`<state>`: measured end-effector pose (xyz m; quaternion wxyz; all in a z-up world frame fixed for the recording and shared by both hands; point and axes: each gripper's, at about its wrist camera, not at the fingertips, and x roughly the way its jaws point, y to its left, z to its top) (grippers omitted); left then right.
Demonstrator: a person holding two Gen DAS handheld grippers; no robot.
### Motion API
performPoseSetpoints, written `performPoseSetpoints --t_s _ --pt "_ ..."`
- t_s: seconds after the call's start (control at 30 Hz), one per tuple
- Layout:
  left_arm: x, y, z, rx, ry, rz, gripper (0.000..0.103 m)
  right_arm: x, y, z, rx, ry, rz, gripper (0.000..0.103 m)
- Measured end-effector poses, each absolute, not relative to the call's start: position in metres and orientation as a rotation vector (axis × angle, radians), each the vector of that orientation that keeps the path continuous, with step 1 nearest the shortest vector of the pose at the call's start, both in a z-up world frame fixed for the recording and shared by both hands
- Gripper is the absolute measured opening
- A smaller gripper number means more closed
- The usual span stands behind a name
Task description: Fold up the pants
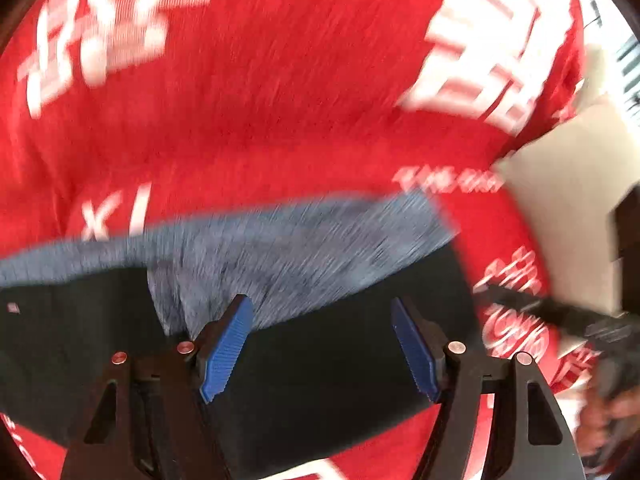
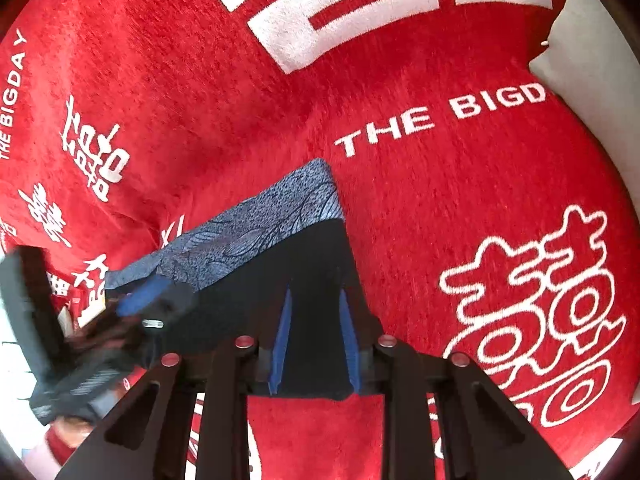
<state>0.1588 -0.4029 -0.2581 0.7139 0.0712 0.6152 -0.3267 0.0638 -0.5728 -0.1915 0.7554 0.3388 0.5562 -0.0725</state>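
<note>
1. Pants point(image 1: 328, 360), black with a blue-grey patterned band, lie on the red printed cloth point(image 1: 280, 100).
2. Left tool point(image 1: 322, 346): released, jaws wide apart, hanging right above the black fabric, nothing gripped.
3. Right tool point(image 2: 316, 344): jaws narrow, black fabric between the pads point(image 2: 282, 344); can't tell whether it is clamped.

A red cloth point(image 2: 460, 208) with white printed characters and the words "THE BIGDAY" covers the supporting surface, lying fairly flat with soft creases. Directly on it lie the pants point(image 2: 280, 280), black fabric with a blue-grey patterned band point(image 2: 272, 220) along the far edge. At the cloth's far right corner, pale floor point(image 2: 580, 80) shows.
</note>
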Motion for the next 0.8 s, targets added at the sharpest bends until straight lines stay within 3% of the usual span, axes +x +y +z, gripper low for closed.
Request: performPoseSetpoints --t_s 0.37,0.53,0.73,0.8 --pt "0.141 -0.373 -0.269 0.158 1.371 -0.721 0.072 0.069 -0.541 -0.177 0.639 1.22 -0.115 0.027" --pt "0.134 -0.379 -0.269 0.219 1.341 -0.697 0.072 0.069 -0.525 -0.212 0.588 1.298 -0.118 0.027" --pt "0.133 -0.38 -0.267 0.232 1.341 -0.659 0.072 0.064 -0.54 -0.225 0.732 1.263 -0.111 0.027" --pt "0.133 -0.38 -0.266 0.241 1.343 -0.645 0.081 0.062 -0.542 -0.225 0.729 1.262 -0.096 0.027"
